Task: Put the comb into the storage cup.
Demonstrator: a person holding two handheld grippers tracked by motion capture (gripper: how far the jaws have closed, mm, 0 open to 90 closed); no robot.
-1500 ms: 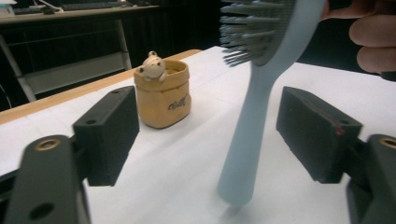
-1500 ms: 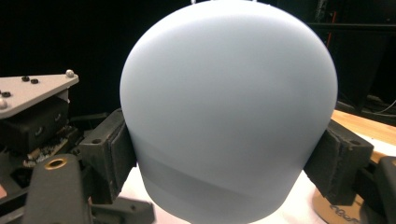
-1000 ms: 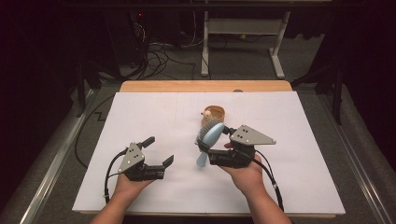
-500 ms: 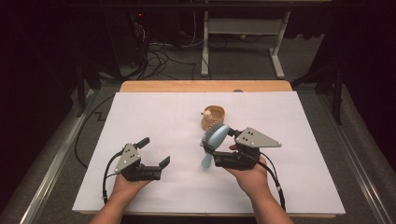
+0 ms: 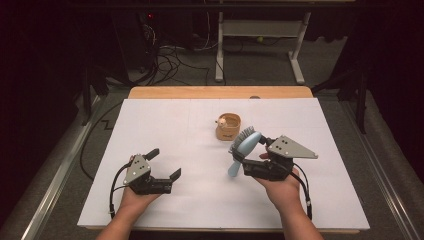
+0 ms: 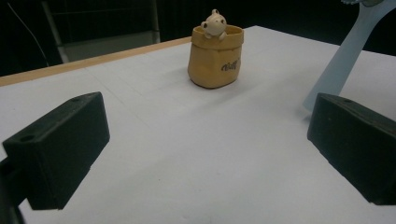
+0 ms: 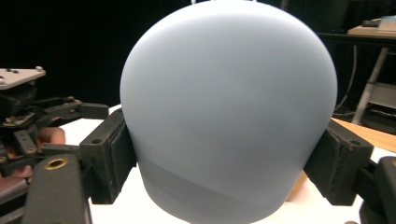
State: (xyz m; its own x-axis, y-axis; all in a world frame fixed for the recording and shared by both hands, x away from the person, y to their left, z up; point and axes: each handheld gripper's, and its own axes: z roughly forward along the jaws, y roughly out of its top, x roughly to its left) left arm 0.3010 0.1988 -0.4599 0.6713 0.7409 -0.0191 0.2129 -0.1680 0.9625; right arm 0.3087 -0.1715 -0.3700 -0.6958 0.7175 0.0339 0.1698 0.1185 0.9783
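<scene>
Our right gripper clamps a pale blue hairbrush across its broad, smooth, slippery-looking head; it seems light and rigid. Our left gripper stands wide, empty.

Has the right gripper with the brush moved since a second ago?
Yes. The right gripper, holding the blue brush, has shifted rightward, away from the tan pot.

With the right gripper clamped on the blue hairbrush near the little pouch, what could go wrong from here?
1. The right gripper pinches the blue hairbrush across its rounded, smooth back, so it may slip or twist.
2. The small tan pouch with a figure in its mouth sits just behind the bristles; a swing could tip it.
3. The left gripper hovers open and empty, so it cannot steady either.
</scene>
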